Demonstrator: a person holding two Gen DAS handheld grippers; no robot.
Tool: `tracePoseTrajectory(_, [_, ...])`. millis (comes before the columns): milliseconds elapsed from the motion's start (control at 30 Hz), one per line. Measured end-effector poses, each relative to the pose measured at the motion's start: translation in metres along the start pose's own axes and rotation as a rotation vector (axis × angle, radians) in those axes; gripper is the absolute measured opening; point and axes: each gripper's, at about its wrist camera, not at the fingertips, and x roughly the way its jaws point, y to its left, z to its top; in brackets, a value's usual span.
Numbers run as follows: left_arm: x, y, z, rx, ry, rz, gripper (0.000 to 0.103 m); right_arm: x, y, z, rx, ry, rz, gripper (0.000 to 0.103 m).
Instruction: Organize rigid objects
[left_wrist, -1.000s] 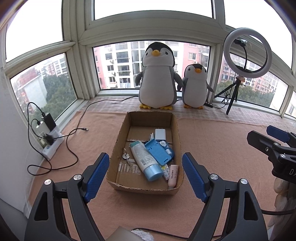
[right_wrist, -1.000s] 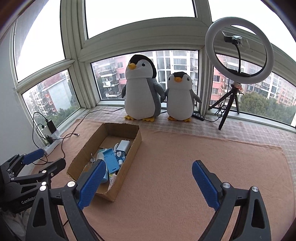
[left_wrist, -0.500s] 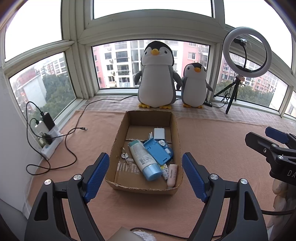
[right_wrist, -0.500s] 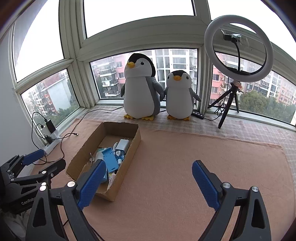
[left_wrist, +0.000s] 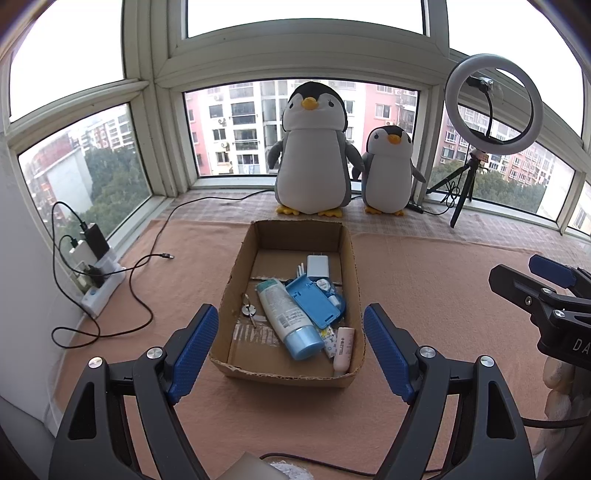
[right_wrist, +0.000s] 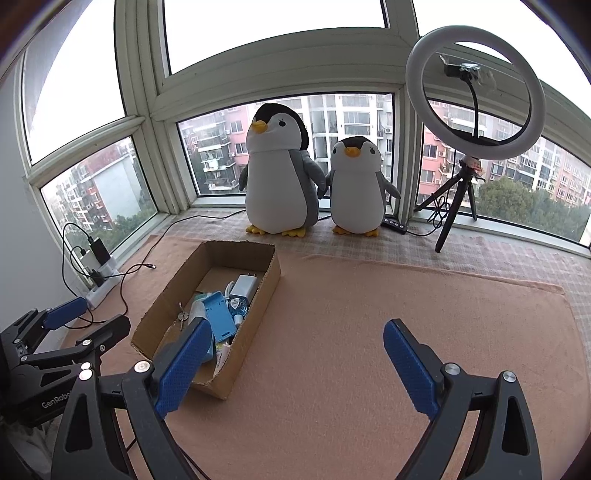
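A cardboard box (left_wrist: 236, 280) stands on the pink carpet and also shows in the right wrist view (right_wrist: 266, 284). In it lie a blue-capped tube (left_wrist: 288, 317), a blue case (left_wrist: 312, 301), a white charger (left_wrist: 317, 266), keys (left_wrist: 248, 309) and a small pink tube (left_wrist: 343, 349). My left gripper (left_wrist: 290, 354) is open and empty, held above the box's near end. My right gripper (right_wrist: 295, 365) is open and empty, over bare carpet to the right of the box. Each gripper shows in the other's view, the right one (left_wrist: 546, 291) and the left one (right_wrist: 70, 332).
Two plush penguins (left_wrist: 312, 155) (left_wrist: 388, 171) stand on the sill behind the box. A ring light on a tripod (left_wrist: 487, 107) stands at back right. A power strip with chargers (left_wrist: 96, 273) and loose black cables (left_wrist: 136, 291) lie at the left wall.
Both views have drawn back slightly from the box and risen a little. Both grippers stay open and nothing in the box has moved.
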Motion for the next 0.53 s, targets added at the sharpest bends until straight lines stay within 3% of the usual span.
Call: tracePoseTrajectory(533, [0.0015,-0.0042,-0.0017,0.002,0.0,-0.006,0.081,0.0038,-0.0001,-0.001,0.005,0.012,0.001,0.092])
